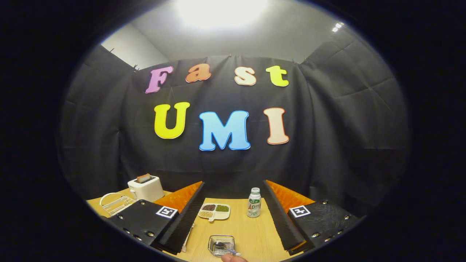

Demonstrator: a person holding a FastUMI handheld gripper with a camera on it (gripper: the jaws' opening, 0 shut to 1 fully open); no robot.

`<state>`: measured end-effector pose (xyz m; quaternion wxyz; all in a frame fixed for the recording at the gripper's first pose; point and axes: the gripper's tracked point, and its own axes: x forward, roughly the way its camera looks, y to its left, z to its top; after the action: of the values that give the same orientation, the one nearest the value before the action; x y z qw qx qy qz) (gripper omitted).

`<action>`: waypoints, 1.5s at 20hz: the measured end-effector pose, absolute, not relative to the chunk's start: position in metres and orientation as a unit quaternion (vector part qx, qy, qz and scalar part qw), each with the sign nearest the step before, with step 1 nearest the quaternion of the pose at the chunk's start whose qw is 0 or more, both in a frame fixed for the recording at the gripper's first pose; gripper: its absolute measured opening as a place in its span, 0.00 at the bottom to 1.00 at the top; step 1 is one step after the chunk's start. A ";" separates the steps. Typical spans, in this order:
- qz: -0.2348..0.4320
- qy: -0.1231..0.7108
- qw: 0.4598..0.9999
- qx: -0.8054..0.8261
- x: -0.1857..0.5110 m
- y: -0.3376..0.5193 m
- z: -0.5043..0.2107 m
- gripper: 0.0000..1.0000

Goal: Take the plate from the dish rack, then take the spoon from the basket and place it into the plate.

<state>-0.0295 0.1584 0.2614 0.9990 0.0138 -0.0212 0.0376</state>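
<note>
The spoon (225,247), dark-bowled with a pale handle, lies in the small wire basket (221,243) on the near desk (255,233), between the fingers of the tool (233,218), which stands wide open. A fingertip (233,258) touches its handle. Farther off sit a divided dish (214,211) and a bottle (254,202); far left, the white dish rack (115,203) beside a toaster (146,188). Black cloth walls the far side.

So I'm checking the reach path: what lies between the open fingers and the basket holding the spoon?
In the gripper view, bare tabletop only; the basket with the spoon sits between the open gripper's fingers.
</note>
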 end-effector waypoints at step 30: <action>0.033 0.416 0.908 0.020 0.047 0.367 0.127 0.90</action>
<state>0.0466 0.3668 0.1272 0.9084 0.0201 0.4163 0.0334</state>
